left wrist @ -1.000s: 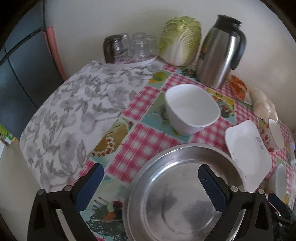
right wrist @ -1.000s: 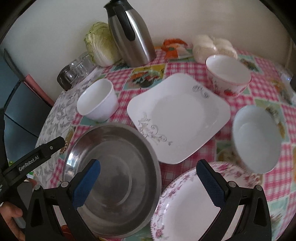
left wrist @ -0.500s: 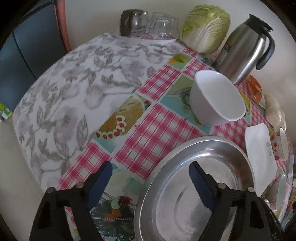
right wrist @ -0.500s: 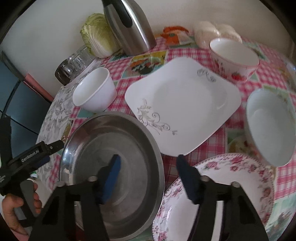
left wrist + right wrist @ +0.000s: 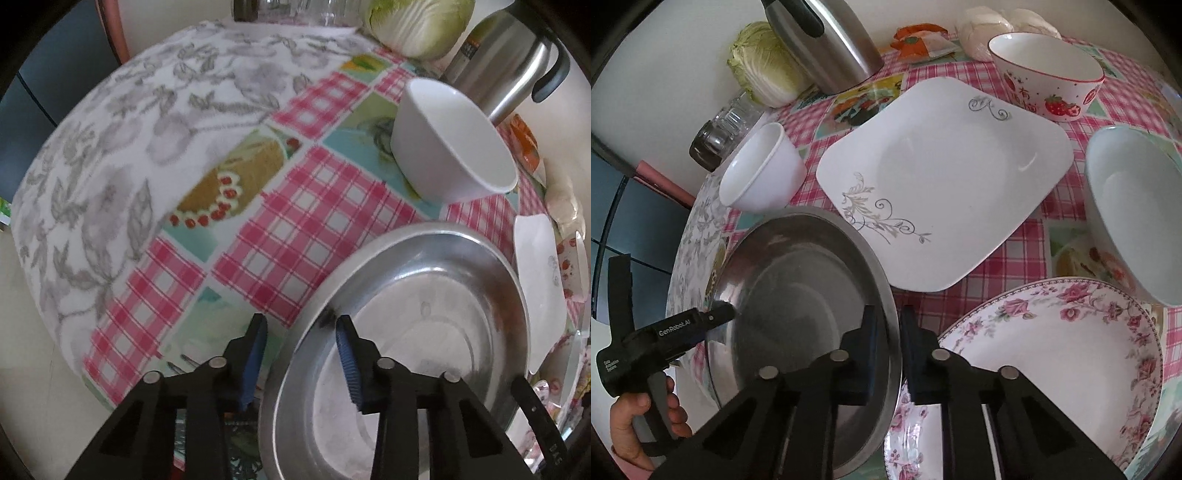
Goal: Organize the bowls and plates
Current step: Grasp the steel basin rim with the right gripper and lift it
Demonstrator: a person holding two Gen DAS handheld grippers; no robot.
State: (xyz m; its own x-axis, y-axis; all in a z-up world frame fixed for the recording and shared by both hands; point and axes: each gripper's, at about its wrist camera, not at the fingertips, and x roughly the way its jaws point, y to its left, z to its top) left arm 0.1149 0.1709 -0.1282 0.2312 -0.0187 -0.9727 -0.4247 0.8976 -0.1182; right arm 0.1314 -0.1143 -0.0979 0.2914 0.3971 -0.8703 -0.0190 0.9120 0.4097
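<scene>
Moved: both grippers have come down onto the steel basin (image 5: 798, 288) from wide open, one jaw each side of its rim.
Right gripper (image 5: 888, 332): closed on the basin's near right rim, one pad inside the wall, the other outside; the rim is pinched between them.
Left gripper (image 5: 301, 349): jaws closing astride the basin's left rim, one finger inside, one outside over the cloth; a gap still shows on the outer side, so not yet pressing.
Steel basin: at the table's near left edge, empty, its right rim just beside the floral plate (image 5: 1052, 354).
Square white plate (image 5: 942, 177): mid-table, its near corner tucked against the basin's far rim.
Small white bowl (image 5: 450, 144): beyond the basin, near the left edge of the checked tablecloth (image 5: 314, 229).
Strawberry bowl (image 5: 1047, 74): far right side.
Pale bowl (image 5: 1134, 210): at the right edge.
Back edge: steel jug (image 5: 823, 40), cabbage (image 5: 764, 70), upturned glasses (image 5: 720, 125).
Person's hand (image 5: 639, 421): holds the left gripper's handle.
</scene>
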